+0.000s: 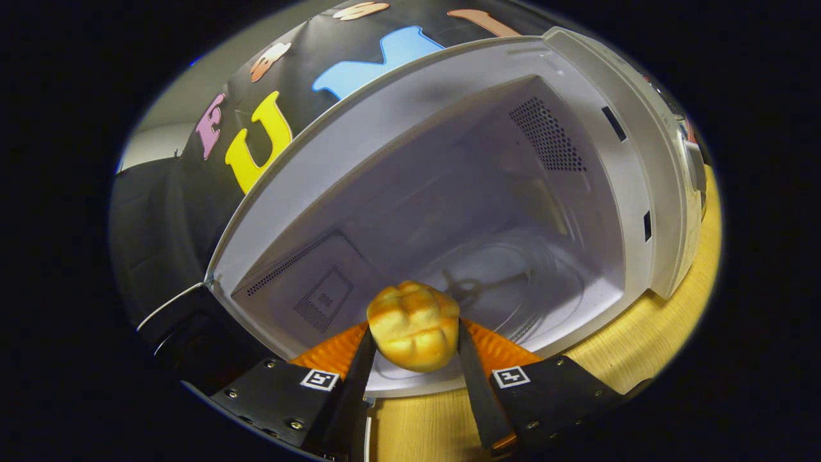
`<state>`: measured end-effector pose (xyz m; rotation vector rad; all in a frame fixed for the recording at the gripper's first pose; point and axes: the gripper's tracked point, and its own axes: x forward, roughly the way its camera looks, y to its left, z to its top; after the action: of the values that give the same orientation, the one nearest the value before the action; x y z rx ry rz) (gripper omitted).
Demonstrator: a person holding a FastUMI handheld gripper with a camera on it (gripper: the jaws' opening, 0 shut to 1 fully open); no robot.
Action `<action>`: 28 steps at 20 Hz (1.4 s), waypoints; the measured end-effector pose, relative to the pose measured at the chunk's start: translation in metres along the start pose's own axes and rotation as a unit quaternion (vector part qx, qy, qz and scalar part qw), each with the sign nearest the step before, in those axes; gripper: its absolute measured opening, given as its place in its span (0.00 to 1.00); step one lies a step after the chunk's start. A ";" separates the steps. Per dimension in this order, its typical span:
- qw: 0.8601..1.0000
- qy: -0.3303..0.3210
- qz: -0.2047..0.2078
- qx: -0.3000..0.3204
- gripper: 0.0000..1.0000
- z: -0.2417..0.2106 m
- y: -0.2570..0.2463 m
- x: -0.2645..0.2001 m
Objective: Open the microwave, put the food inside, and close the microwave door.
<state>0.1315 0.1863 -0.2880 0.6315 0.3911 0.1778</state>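
A golden bread roll (pixel 414 326) is pinched between both fingers of my gripper (pixel 414 333), which is shut on it. The roll hangs just above the front sill of the white microwave (pixel 359 135), at the mouth of its cavity. The microwave stands open, its door (pixel 186 321) swung out to the left of my fingers. Inside, a clear glass turntable (pixel 513 282) lies on the cavity floor just beyond the roll. The view is tilted, so the microwave appears rotated.
The microwave rests on a light wooden table (pixel 648 333), which shows beneath my fingers and to the right. Its control panel (pixel 689 160) is at the right side. Perforated vent panels (pixel 548 135) line the cavity walls.
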 end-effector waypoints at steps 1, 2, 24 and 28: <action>1.000 0.000 0.002 0.000 0.75 0.001 -0.001 0.001; 1.000 0.004 -0.002 -0.008 0.77 -0.001 -0.005 0.002; 0.977 -0.041 0.158 -0.138 0.96 0.032 0.106 -0.193; 0.959 -0.066 0.219 -0.164 0.96 0.026 0.151 -0.269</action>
<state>-0.1094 0.2175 -0.0963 0.3906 0.0810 0.6087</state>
